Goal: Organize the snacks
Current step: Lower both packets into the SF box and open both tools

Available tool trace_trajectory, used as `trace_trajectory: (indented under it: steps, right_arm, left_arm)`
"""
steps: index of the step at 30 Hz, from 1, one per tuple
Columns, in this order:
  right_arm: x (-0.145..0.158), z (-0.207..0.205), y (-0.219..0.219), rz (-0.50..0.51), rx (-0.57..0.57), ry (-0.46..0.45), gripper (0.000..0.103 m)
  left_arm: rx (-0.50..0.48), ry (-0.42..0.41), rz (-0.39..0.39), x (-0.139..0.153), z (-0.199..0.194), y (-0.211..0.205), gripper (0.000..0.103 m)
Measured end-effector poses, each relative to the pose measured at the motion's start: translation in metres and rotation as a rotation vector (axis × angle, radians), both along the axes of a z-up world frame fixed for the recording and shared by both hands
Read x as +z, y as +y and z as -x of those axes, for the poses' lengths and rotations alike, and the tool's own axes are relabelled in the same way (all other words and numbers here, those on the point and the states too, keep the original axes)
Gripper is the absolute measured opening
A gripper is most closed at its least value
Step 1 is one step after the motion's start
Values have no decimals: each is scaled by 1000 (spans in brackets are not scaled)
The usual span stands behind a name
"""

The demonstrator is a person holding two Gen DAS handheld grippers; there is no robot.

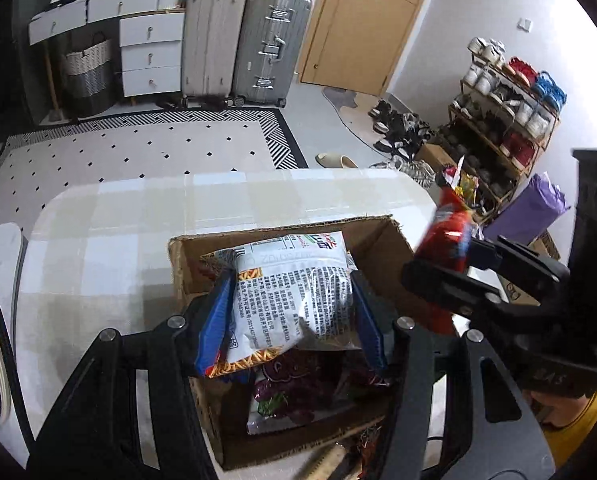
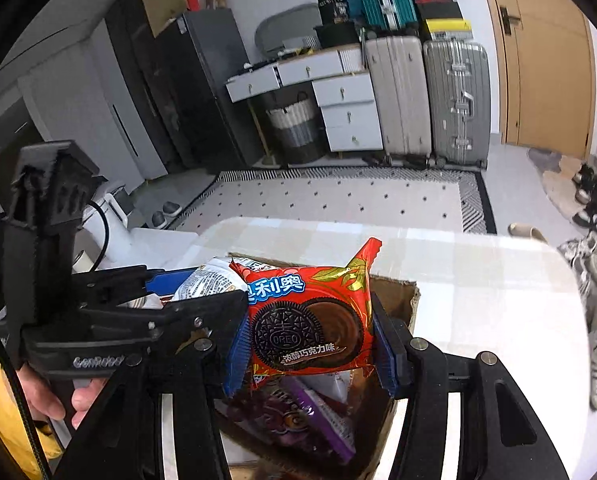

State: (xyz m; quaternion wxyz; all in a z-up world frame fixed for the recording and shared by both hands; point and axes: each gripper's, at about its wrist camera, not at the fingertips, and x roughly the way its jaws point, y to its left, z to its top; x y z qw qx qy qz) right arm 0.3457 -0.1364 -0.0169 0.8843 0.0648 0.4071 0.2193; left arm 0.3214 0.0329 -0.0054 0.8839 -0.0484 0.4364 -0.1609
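Note:
My left gripper (image 1: pixel 288 316) is shut on a white snack bag (image 1: pixel 290 300) printed with black text, held over the open cardboard box (image 1: pixel 382 240). My right gripper (image 2: pixel 310 340) is shut on a red Oreo pack (image 2: pixel 310 320), also above the box (image 2: pixel 402 300). Inside the box lie purple and dark red snack packs (image 1: pixel 290 396) (image 2: pixel 310 416). In the left wrist view the right gripper (image 1: pixel 450 272) shows at the right, holding the red pack (image 1: pixel 446 240). The left gripper (image 2: pixel 186 296) and its white bag (image 2: pixel 210 280) show at the left of the right wrist view.
The box stands on a table with a pale checked cloth (image 1: pixel 138 216) (image 2: pixel 478 280). A hand (image 2: pixel 58 396) grips the left tool. Beyond the table are a patterned rug (image 1: pixel 138 148), suitcases (image 1: pixel 270 44), white drawers (image 1: pixel 150 56) and a shoe rack (image 1: pixel 506 120).

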Motion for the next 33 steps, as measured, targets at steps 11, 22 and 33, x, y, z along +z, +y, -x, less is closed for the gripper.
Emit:
trace_trajectory:
  steps: [11, 22, 33]
  right_arm:
    - [-23, -19, 2, -4, -11, 58, 53]
    - [-30, -18, -4, -18, -34, 79, 56]
    - [-25, -10, -4, 6, -51, 53, 72]
  left_arm:
    - [14, 29, -31, -30, -34, -8, 55]
    - [-3, -11, -61, -15, -13, -15, 57]
    - [13, -52, -84, -1, 7, -4, 71]
